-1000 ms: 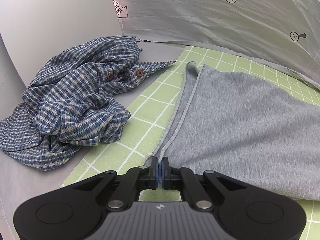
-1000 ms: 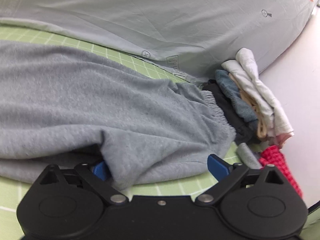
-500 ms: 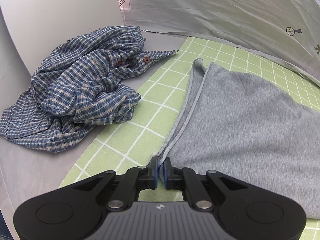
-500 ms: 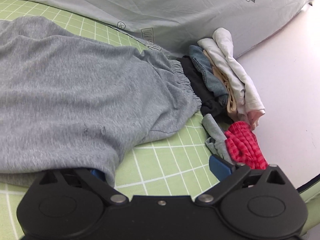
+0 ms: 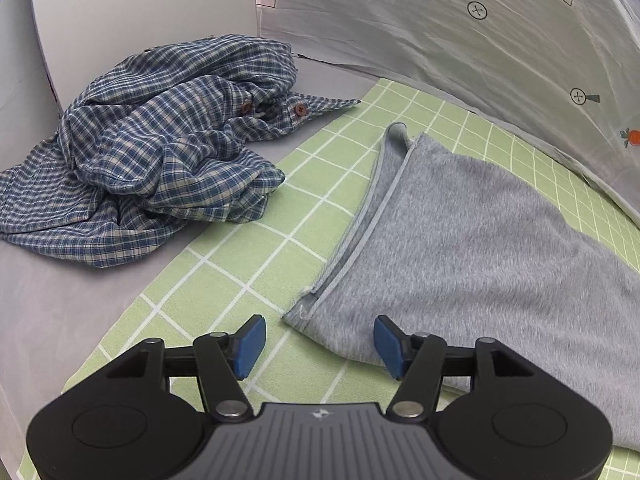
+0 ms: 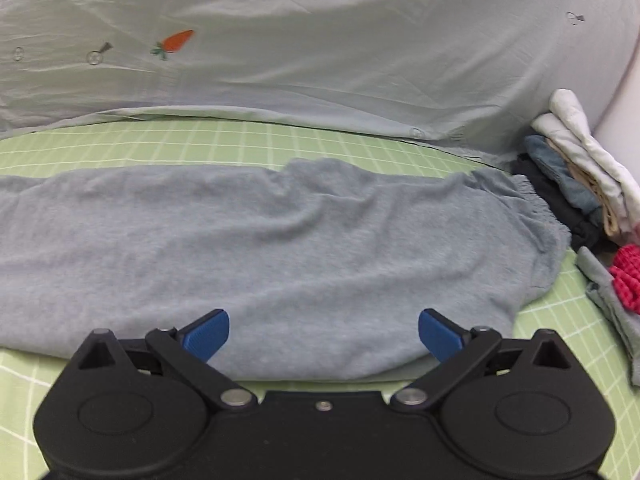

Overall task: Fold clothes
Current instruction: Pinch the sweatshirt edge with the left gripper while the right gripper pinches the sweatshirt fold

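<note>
Grey sweatpants (image 5: pixel 472 224) lie folded lengthwise on the green grid mat (image 5: pixel 224 264). In the left wrist view their leg hem lies just ahead of my open, empty left gripper (image 5: pixel 320 340). In the right wrist view the pants (image 6: pixel 280 248) stretch across the mat, elastic waistband at the right. My right gripper (image 6: pixel 324 332) is open and empty, hovering at the pants' near edge.
A crumpled blue plaid shirt (image 5: pixel 160 152) lies left of the mat on the grey surface. A stack of folded clothes (image 6: pixel 580 184) and a red item (image 6: pixel 628 276) sit at the right. A pale printed sheet (image 6: pixel 320 60) rises behind the mat.
My left gripper has opened and let go of the pants' hem, which now lies on the mat. My right gripper has pulled back from under the cloth and now faces the pants squarely.
</note>
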`<action>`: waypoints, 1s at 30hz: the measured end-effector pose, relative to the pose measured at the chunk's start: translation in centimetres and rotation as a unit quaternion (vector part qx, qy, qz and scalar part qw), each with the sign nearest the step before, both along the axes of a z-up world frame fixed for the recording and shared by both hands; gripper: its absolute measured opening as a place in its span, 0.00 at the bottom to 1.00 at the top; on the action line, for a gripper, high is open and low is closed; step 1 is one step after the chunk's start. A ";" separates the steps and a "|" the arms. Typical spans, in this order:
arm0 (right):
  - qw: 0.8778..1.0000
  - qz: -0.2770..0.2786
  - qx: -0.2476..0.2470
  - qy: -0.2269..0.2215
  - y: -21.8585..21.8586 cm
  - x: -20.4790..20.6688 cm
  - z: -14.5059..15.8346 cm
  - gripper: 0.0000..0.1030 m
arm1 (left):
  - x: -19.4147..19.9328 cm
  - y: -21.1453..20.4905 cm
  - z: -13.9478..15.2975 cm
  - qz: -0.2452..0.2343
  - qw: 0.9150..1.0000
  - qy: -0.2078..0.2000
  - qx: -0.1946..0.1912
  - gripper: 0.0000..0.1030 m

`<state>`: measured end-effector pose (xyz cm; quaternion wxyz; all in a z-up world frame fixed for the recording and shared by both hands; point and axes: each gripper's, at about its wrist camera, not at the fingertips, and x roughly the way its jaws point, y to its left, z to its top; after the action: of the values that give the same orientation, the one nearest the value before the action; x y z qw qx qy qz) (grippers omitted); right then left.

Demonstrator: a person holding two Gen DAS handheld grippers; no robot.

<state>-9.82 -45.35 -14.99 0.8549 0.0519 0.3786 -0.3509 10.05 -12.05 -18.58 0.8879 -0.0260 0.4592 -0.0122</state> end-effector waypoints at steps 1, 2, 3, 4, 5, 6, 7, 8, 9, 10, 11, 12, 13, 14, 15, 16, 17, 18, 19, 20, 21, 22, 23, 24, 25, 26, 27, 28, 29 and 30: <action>1.000 0.012 0.010 -0.004 0.2 0.5 -0.1 0.99 | 0.1 -0.2 -0.2 -0.002 1.000 -0.001 0.004 0.59; 1.000 0.018 0.015 -0.010 0.4 1.4 -0.2 0.99 | 0.2 -0.4 -0.3 -0.003 1.000 -0.003 0.009 0.59; 1.000 0.017 0.013 -0.012 0.2 2.1 -0.3 0.99 | 0.2 -0.5 -0.4 -0.005 1.000 -0.006 0.012 0.59; 1.000 0.016 0.012 -0.013 -0.1 2.6 -0.4 0.99 | 0.3 -0.6 -0.5 -0.008 1.000 -0.008 0.015 0.59; 1.000 0.012 0.011 -0.015 -0.8 3.1 -0.6 0.99 | 0.3 -0.7 -0.5 -0.008 1.000 -0.010 0.015 0.59; 1.000 0.003 0.010 -0.016 -1.3 3.5 -0.8 0.99 | 0.3 -0.7 -0.6 -0.005 1.000 -0.012 0.012 0.59; 1.000 -0.009 0.013 -0.016 -2.1 3.8 -1.2 0.99 | 0.3 -0.7 -0.6 -0.002 1.000 -0.015 0.010 0.59; 0.999 -0.021 0.017 -0.016 -2.8 4.0 -1.5 0.99 | 0.3 -0.7 -0.6 0.002 1.000 -0.018 0.008 0.57; 0.999 -0.035 0.021 -0.013 -3.4 4.2 -2.0 0.99 | 0.2 -0.8 -0.6 0.006 1.000 -0.021 0.006 0.49; 0.999 -0.047 0.025 -0.008 -4.0 4.2 -2.4 0.99 | 0.2 -0.8 -0.5 0.010 1.000 -0.025 0.001 0.44; 0.998 -0.058 0.031 -0.001 -4.5 4.0 -3.0 0.99 | 0.2 -0.7 -0.4 0.013 1.000 -0.028 -0.007 0.30; 0.997 -0.069 0.037 0.005 -4.9 3.7 -3.5 1.00 | 0.3 -0.7 -0.4 0.017 0.999 -0.026 -0.019 0.18; 0.996 -0.076 0.048 -0.008 -5.1 3.2 -3.6 1.00 | 0.4 -0.7 -0.4 0.022 0.999 -0.023 -0.033 0.13; 0.994 -0.083 0.060 -0.021 -5.3 2.7 -3.8 1.00 | 0.5 -0.7 -0.4 0.027 0.998 -0.021 -0.046 0.09; 0.993 -0.090 0.072 -0.034 -5.5 2.1 -3.9 1.00 | 0.8 -0.7 -0.3 0.029 0.998 -0.018 -0.054 0.08; 0.991 -0.097 0.084 -0.047 -5.7 1.6 -4.1 1.00 | 1.1 -0.9 -0.3 0.028 0.998 -0.015 -0.059 0.08; 0.992 -0.093 0.078 -0.047 -5.6 1.6 -4.2 1.00 | 1.4 -1.1 -0.2 0.025 0.997 -0.015 -0.065 0.07; 0.992 -0.088 0.073 -0.047 -5.4 1.6 -4.3 1.00 | 1.6 -1.5 0.1 0.019 0.997 -0.018 -0.072 0.07; 0.992 -0.089 0.069 -0.051 -5.3 1.5 -4.4 1.00 | 1.9 -2.0 0.5 0.012 0.997 -0.022 -0.078 0.07; 0.992 -0.090 0.066 -0.056 -5.2 1.4 -4.6 1.00 | 2.1 -2.6 0.9 0.006 0.996 -0.027 -0.085 0.07; 0.992 -0.091 0.062 -0.061 -5.1 1.3 -4.7 1.00 | 2.2 -3.4 1.4 -0.006 0.995 -0.032 -0.094 0.07; 0.992 -0.091 0.055 -0.068 -4.9 1.2 -4.8 1.00 | 2.3 -4.4 2.0 -0.021 0.994 -0.038 -0.103 0.07; 0.992 -0.091 0.047 -0.075 -4.7 1.0 -5.0 1.00 | 2.4 -5.4 2.7 -0.039 0.992 -0.042 -0.116 0.07; 0.992 -0.091 0.038 -0.083 -4.4 0.8 -5.2 1.00 | 2.3 -6.7 3.4 -0.062 0.989 -0.042 -0.128 0.07; 0.991 -0.091 0.030 -0.090 -4.1 0.6 -5.3 1.00 | 2.1 -8.2 4.0 -0.086 0.985 -0.042 -0.141 0.07; 0.991 -0.091 0.029 -0.091 -4.1 0.6 -5.3 1.00 | 1.7 -9.7 4.4 -0.116 0.981 -0.040 -0.151 0.07; 0.991 -0.091 0.029 -0.092 -4.1 0.7 -5.3 1.00 | 1.2 -11.5 4.7 -0.152 0.975 -0.035 -0.156 0.07; 0.991 -0.090 0.029 -0.092 -4.2 0.7 -5.3 1.00 | 0.3 -13.4 4.8 -0.192 0.969 -0.029 -0.154 0.07; 0.991 -0.090 0.030 -0.092 -4.2 0.7 -5.3 1.00 | -0.4 -15.0 4.8 -0.225 0.963 -0.021 -0.146 0.08; 0.991 -0.090 0.030 -0.092 -4.2 0.7 -5.3 1.00 | -1.4 -16.8 4.3 -0.262 0.957 -0.010 -0.126 0.12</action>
<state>-9.13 -49.59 -20.27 0.8491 0.1434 0.3021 -0.4088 8.63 -28.82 -14.26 0.8476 -0.0159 0.4357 -0.3027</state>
